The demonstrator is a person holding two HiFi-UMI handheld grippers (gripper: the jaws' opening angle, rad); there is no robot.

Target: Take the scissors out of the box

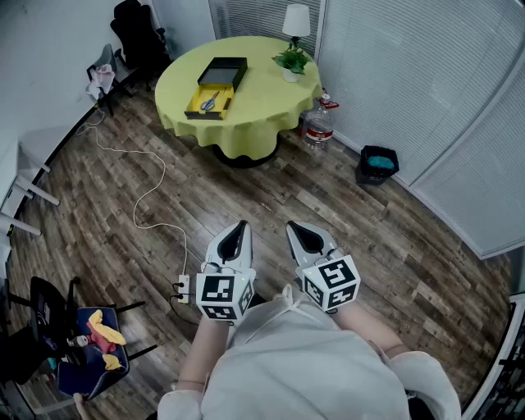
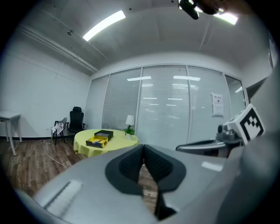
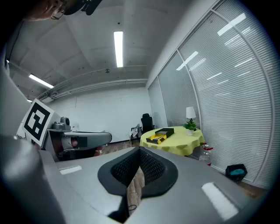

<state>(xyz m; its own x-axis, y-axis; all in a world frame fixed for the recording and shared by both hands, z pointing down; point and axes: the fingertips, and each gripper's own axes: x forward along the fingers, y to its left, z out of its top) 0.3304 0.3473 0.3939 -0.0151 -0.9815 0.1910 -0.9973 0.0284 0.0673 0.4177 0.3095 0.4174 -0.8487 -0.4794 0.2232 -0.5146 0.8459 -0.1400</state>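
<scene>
A round table with a yellow cloth (image 1: 246,115) stands far ahead across the wooden floor. On it lies an open box (image 1: 198,102) with a yellow inside, its black lid (image 1: 223,71) just behind. The scissors (image 1: 210,102) lie in the box. My left gripper (image 1: 239,226) and right gripper (image 1: 293,229) are held side by side close to my body, far from the table, both shut and empty. The box (image 2: 97,141) shows small in the left gripper view beyond the left gripper (image 2: 143,149). In the right gripper view the box (image 3: 158,137) sits past the right gripper (image 3: 140,152).
A potted plant (image 1: 292,62) and a white lamp (image 1: 296,20) stand on the table's far right. A water bottle (image 1: 319,125) and a dark bin (image 1: 377,164) sit on the floor by the blinds. A white cable (image 1: 148,197) runs to a power strip (image 1: 183,289). Black chairs (image 1: 135,37) stand at the left.
</scene>
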